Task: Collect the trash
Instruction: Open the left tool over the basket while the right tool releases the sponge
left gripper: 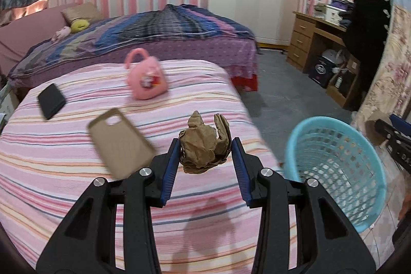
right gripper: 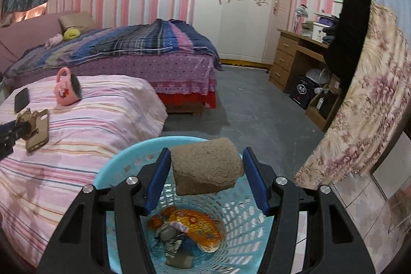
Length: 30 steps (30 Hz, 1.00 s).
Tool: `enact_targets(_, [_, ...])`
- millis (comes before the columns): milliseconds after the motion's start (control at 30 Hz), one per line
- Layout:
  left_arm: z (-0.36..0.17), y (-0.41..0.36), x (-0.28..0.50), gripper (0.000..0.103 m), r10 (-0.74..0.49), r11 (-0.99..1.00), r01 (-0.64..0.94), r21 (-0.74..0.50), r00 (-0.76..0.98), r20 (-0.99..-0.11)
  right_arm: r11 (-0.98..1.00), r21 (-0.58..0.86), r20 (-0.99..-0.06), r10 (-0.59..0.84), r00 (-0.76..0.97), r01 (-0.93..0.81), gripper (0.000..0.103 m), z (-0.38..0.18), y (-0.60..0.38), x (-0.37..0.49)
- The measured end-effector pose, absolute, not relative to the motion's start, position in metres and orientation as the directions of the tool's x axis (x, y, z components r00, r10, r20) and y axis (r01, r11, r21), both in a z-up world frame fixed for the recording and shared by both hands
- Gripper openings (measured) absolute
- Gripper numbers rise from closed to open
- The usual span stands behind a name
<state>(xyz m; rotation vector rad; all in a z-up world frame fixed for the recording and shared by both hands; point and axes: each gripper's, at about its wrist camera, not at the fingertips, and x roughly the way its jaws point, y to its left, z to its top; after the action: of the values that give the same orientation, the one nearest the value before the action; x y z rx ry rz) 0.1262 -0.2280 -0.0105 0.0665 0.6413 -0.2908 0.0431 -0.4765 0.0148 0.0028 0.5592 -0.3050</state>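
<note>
Blue-padded left gripper (left gripper: 205,153) pinches crumpled paper (left gripper: 204,149) near the bed edge (left gripper: 246,104); right gripper (right gripper: 206,167) clamps a block (right gripper: 205,166) over the basket rim (right gripper: 113,166).

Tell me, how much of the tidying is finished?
Done: wrappers already lie in the blue plastic basket. In hand: the right claw holds a brown fibrous block over it; the left claw carries crumpled brown paper. Left: dropping both in.

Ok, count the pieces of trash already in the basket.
3 that I can make out in the basket: an orange wrapper, a crumpled grey scrap beside it, and a flat brown piece at the bottom. More may be hidden behind the right gripper.
</note>
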Motion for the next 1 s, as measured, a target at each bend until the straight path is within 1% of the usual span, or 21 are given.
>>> enact_targets(300, [-0.021, -0.309, 0.112, 0.040, -0.351, 0.906, 0.423, -0.022, 0.721, -0.597, 0.941, -0.082, -0.547, -0.318, 0.774, 0.329, 0.058, 0.010, -0.515, 0.036])
enact_targets(433, [-0.026, -0.335, 0.110, 0.040, -0.387, 0.886, 0.463, -0.034, 0.696, -0.604, 0.935, -0.060, -0.550, -0.322, 0.770, 0.348, 0.058, 0.010, -0.527, 0.032])
enact_targets(567, [-0.029, -0.349, 0.108, 0.044, -0.397, 0.875, 0.483, -0.027, 0.685, -0.611, 0.933, -0.045, -0.553, -0.321, 0.769, 0.357, 0.058, 0.003, -0.534, 0.030])
enact_targets(600, [-0.029, -0.352, 0.106, 0.051, -0.390, 0.874, 0.486, -0.007, 0.691, -0.609, 0.933, -0.044, -0.556, -0.319, 0.768, 0.356, 0.058, 0.001, -0.535, 0.029])
enact_targets(633, [-0.028, -0.352, 0.105, 0.064, -0.383, 0.875, 0.483, 0.004, 0.698, -0.605, 0.933, -0.043, -0.557, -0.320, 0.767, 0.358, 0.058, 0.001, -0.536, 0.030])
enact_targets(667, [-0.027, -0.350, 0.103, 0.070, -0.373, 0.881, 0.473, 0.012, 0.710, -0.598, 0.933, -0.043, -0.559, -0.318, 0.766, 0.356, 0.058, 0.000, -0.538, 0.029])
enact_targets(700, [-0.025, -0.346, 0.103, 0.080, -0.354, 0.894, 0.448, 0.019, 0.731, -0.583, 0.933, -0.043, -0.559, -0.318, 0.766, 0.356, 0.058, 0.000, -0.538, 0.029])
enact_targets(733, [-0.022, -0.342, 0.104, 0.086, -0.345, 0.900, 0.435, 0.019, 0.739, -0.578, 0.932, -0.041, -0.559, -0.319, 0.765, 0.359, 0.058, 0.000, -0.538, 0.030])
enact_targets(933, [-0.017, -0.299, 0.118, 0.092, -0.308, 0.931, 0.363, -0.023, 0.753, -0.582, 0.934, -0.021, -0.558, -0.307, 0.771, 0.357, 0.058, -0.002, -0.531, 0.035])
enact_targets(1000, [-0.016, -0.282, 0.121, 0.093, -0.289, 0.942, 0.334, -0.032, 0.761, -0.581, 0.935, -0.021, -0.555, -0.306, 0.773, 0.355, 0.059, -0.003, -0.527, 0.037])
